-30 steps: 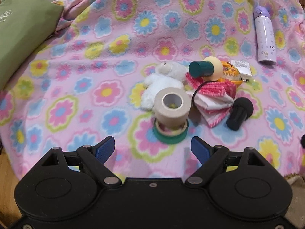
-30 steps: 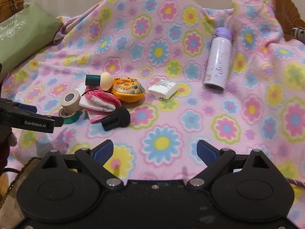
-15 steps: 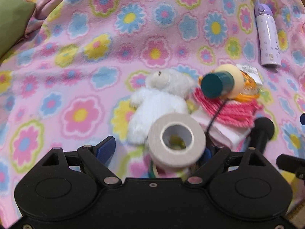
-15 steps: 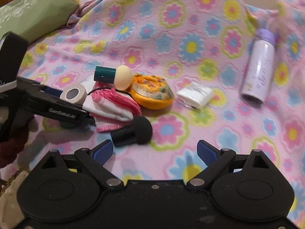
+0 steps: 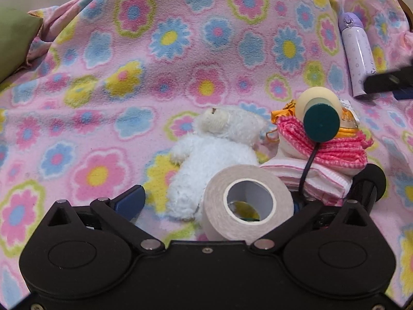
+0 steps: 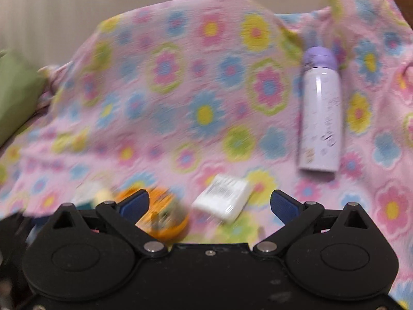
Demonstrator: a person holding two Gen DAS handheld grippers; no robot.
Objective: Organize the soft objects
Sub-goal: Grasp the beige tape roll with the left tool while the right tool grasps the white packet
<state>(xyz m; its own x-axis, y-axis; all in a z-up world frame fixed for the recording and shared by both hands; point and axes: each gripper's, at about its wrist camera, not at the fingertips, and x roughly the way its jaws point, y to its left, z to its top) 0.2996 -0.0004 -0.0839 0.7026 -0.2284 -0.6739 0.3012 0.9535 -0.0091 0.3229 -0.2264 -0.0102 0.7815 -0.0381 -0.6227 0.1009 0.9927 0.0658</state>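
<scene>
**Both grippers spreading above the soft-object cluster**

White plush bear [image 5: 219, 152] lies on the flowered pink blanket [image 5: 180, 51], head pointing away from the left wrist camera, body touching the tan tape roll [image 5: 247, 202] in front of it. Just beside the bear, on the camera's right, a folded pink-and-white cloth [image 5: 325, 160] sits in a heap; a cream ball with a dark green cap [image 5: 320, 117] rests on top of it, and a black cord runs down over the cloth. An orange round case [image 6: 165, 219] lies behind the heap, blurred in the right wrist view. A black foam-headed handle [image 5: 371, 183] touches the cloth's right edge.

Left gripper [image 5: 214, 204]: jaws opening, wide. The tape roll and the bear's lower body stand between the fingers; pads not pressing on either.

Right gripper [image 6: 209, 204]: jaws opening, wide, nothing gripped. A small white packet [image 6: 223, 201] lies on the blanket between the fingers, further out. Frame smeared by motion.

Lilac bottle [image 6: 320, 113] lies on its side well apart, to the right. Green cushion [image 5: 13, 41] at the far left edge.
</scene>
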